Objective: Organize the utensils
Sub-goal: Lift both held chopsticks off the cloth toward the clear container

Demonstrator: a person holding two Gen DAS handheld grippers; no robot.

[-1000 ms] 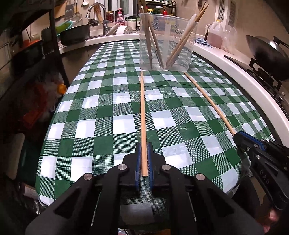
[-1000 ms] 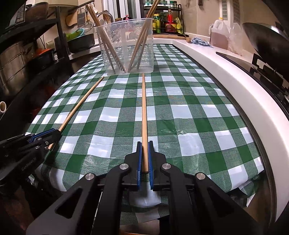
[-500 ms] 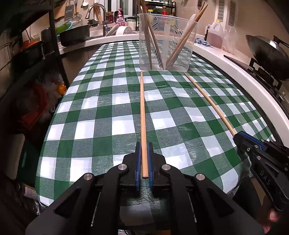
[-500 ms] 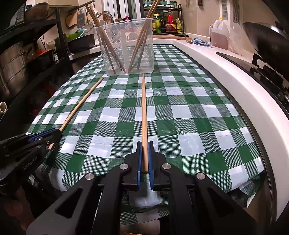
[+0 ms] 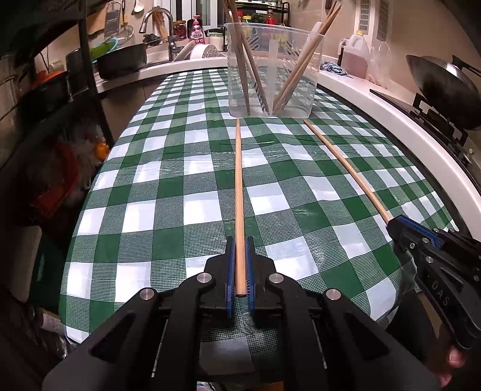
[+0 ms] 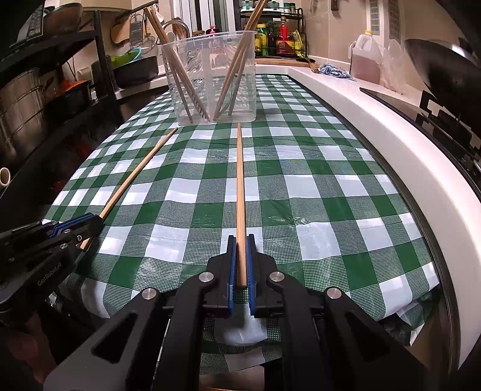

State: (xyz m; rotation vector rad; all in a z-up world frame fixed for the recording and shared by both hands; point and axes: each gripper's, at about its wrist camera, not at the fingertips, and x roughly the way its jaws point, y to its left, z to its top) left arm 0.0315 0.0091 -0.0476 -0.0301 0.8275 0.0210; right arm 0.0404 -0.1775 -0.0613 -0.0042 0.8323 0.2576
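Observation:
My left gripper (image 5: pixel 240 240) is shut on the near end of a long wooden chopstick (image 5: pixel 238 192) that points at a clear plastic container (image 5: pixel 272 72) holding several chopsticks. My right gripper (image 6: pixel 241 239) is shut on a second wooden chopstick (image 6: pixel 239 186), also pointing at the container (image 6: pixel 210 75). Each gripper shows in the other's view: the right one (image 5: pixel 399 224) at the lower right, the left one (image 6: pixel 90 222) at the lower left. Both chopsticks are held low over the green checked tablecloth (image 5: pixel 168 186).
A white counter edge (image 5: pixel 390 108) runs along the right, with a stove and a wok (image 5: pixel 442 81) beyond. A dark shelf rack (image 6: pixel 36 99) with pots stands left. A sink with a faucet (image 5: pixel 156 24) and bottles lies behind the container.
Both grippers have shifted only slightly with their chopsticks. Nothing was let go or taken.

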